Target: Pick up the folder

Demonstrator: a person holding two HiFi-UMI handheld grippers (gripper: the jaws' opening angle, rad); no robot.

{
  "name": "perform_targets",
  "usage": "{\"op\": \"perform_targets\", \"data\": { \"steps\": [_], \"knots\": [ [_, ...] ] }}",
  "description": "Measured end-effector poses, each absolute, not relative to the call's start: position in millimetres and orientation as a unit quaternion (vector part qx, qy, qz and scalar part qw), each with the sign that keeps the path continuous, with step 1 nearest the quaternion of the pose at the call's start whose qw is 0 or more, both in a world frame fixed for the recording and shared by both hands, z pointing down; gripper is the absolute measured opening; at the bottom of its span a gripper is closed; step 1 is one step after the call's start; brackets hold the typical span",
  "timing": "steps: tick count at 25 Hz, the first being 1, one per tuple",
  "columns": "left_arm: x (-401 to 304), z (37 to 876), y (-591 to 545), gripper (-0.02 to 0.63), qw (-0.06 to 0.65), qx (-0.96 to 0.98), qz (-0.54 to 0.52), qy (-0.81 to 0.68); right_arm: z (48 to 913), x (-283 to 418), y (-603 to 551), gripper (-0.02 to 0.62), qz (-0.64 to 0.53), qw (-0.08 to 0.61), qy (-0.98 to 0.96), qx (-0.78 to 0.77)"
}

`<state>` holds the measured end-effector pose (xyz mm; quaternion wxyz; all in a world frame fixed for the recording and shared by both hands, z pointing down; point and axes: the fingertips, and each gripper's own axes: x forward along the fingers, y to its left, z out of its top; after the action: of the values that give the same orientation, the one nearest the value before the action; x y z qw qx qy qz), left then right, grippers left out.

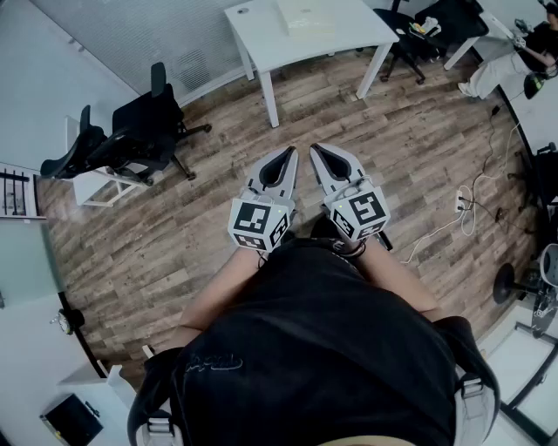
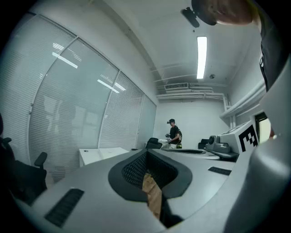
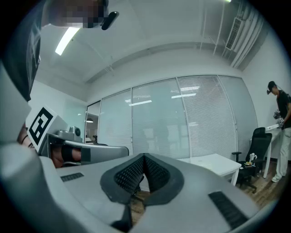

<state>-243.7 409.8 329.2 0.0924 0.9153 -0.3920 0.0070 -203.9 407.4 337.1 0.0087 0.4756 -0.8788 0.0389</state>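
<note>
Grippers in your hands: two, left gripper (image 1: 289,153) and right gripper (image 1: 317,150).
Cubes: two, left cube (image 1: 259,222) and right cube (image 1: 359,213).
Table (image 1: 261,22): one you see whole, white.
Folder (image 1: 305,17): one, on it.
Chairs: three, black; chair (image 1: 153,118) and chair (image 1: 78,152) on your left, chair (image 1: 410,39) past the table.
Other person (image 1: 501,65): one.
Power strip (image 1: 459,202): one, on the floor.
Ceiling lamp (image 2: 201,57): one, lit.
</note>
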Motion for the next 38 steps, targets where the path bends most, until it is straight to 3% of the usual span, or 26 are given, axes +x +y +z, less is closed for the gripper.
{"op": "perform_targets", "data": {
  "steps": [18,38],
  "knots": [
    [-199,345,356,0.012,0.107,0.912,0.019,-0.395,351,-157,354,0.020,0.060,-0.001,-0.884,0.463],
    [-22,348,212,0.012,0.102,0.911,0.019,-0.398,353,16,222,0.020,0.059,-0.002,-0.882,0.468]
  ]
}}
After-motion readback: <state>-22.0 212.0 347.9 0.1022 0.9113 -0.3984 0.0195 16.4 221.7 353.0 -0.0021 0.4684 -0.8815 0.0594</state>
